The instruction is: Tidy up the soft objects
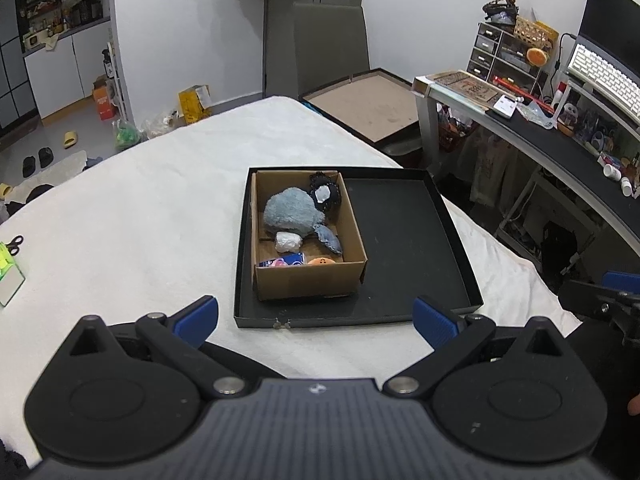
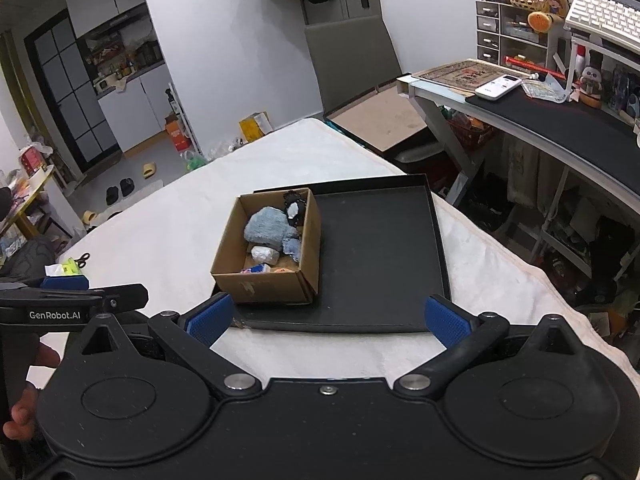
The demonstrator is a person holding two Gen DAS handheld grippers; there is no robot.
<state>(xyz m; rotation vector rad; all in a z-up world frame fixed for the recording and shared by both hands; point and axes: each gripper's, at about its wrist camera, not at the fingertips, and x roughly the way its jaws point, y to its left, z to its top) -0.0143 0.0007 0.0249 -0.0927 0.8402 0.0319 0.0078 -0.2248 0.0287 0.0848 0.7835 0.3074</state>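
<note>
A small cardboard box [image 1: 308, 280] [image 2: 264, 286] stands in the left part of a shallow black tray [image 1: 404, 240] [image 2: 380, 248] on the white-covered table. Inside lie a grey-blue plush [image 1: 290, 210] [image 2: 266, 222], a black-and-white soft piece [image 1: 324, 194] [image 2: 295, 208], a white wad [image 1: 287, 242] [image 2: 264, 255], a blue packet [image 1: 286, 261] and an orange ball [image 1: 321, 261]. My left gripper [image 1: 316, 322] is open, just short of the tray's near edge. My right gripper [image 2: 328, 318] is open too, hovering at the tray's near rim. Neither holds anything.
Black scissors [image 1: 14, 245] [image 2: 83, 258] and a green pack [image 1: 6, 266] lie at the table's left. A cluttered desk [image 1: 560, 136] [image 2: 540, 120] stands to the right, a grey chair [image 1: 332, 44] [image 2: 352, 60] beyond. The other gripper [image 2: 72, 298] and a hand [image 2: 24, 420] show at left.
</note>
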